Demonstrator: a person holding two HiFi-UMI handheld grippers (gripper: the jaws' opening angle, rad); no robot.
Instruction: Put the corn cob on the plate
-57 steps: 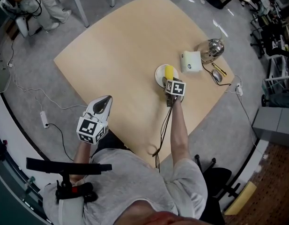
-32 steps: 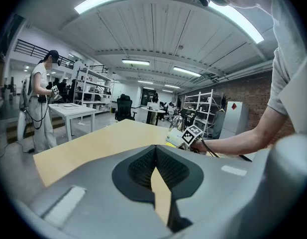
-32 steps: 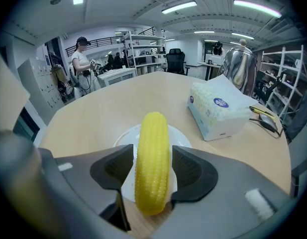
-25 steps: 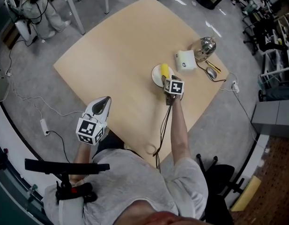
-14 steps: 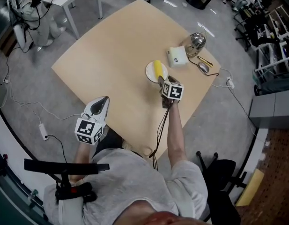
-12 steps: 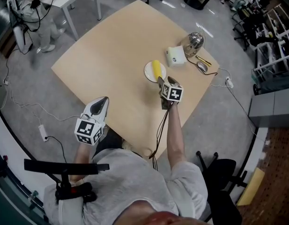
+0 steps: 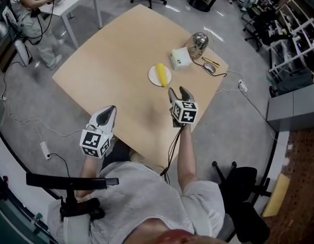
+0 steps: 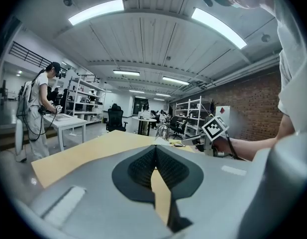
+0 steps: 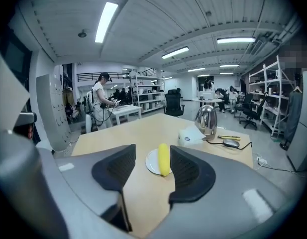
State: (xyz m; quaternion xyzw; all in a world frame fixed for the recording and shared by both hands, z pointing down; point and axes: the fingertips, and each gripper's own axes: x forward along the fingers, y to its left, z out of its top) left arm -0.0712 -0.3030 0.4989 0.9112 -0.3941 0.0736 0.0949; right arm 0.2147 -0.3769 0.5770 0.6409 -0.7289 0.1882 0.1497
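The corn cob [image 7: 161, 74] lies on the white plate [image 7: 152, 77], toward the far right of the wooden table [image 7: 116, 60]. The right gripper [image 7: 177, 90] hangs nearer, clear of the plate, its jaws wide but closing with nothing between them. The left gripper [image 7: 111, 108], at the table's near left edge, has its jaws pressed together, empty. The white box [image 7: 180, 58] beyond the plate bears a blue mark too small to read.
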